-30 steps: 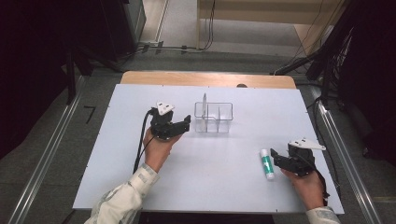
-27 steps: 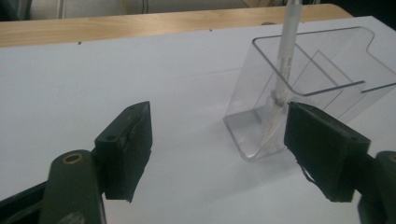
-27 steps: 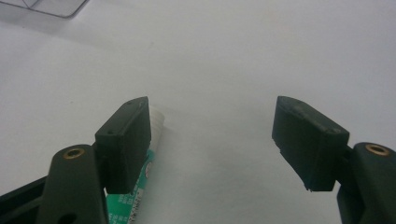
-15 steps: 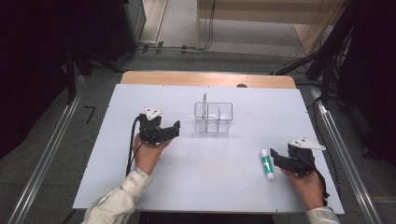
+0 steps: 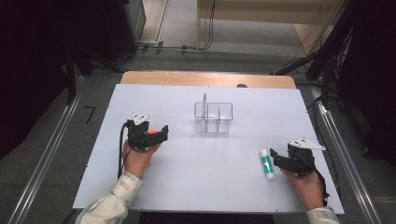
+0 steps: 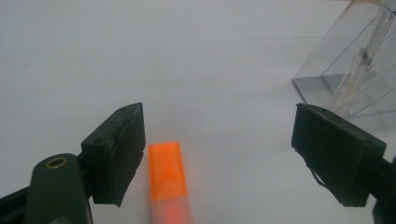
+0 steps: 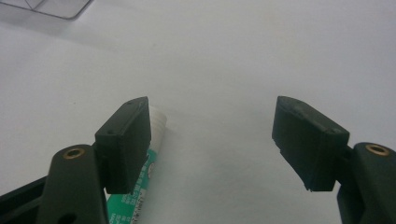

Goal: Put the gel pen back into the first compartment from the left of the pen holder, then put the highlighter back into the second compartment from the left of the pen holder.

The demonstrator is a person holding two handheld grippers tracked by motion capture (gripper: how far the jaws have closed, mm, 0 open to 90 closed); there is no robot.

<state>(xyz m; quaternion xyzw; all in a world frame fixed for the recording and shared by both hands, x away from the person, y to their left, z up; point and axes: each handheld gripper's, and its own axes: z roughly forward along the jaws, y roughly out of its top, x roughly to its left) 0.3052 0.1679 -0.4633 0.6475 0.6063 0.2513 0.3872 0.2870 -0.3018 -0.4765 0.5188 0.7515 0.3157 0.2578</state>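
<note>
Left tongs (image 5: 161, 132): jaws wide apart, just opened further, gripping nothing. An orange highlighter (image 6: 168, 179) lies flat on the white worktop (image 5: 187, 177) between them, close to one jaw.

Right tongs (image 5: 275, 158): jaws wide apart, empty. A green-and-white glue stick (image 5: 266, 164) lies flat just beside them, one jaw over its body in the right gripper view.

A clear plastic organiser (image 5: 214, 117) stands mid-worktop, well apart from both, with a pen (image 5: 204, 109) upright in one compartment.

Assessment: both items look light, rigid and smooth. The round glue stick is likely to roll. Grip each across mid-barrel, squarely, clear of the caps.
</note>
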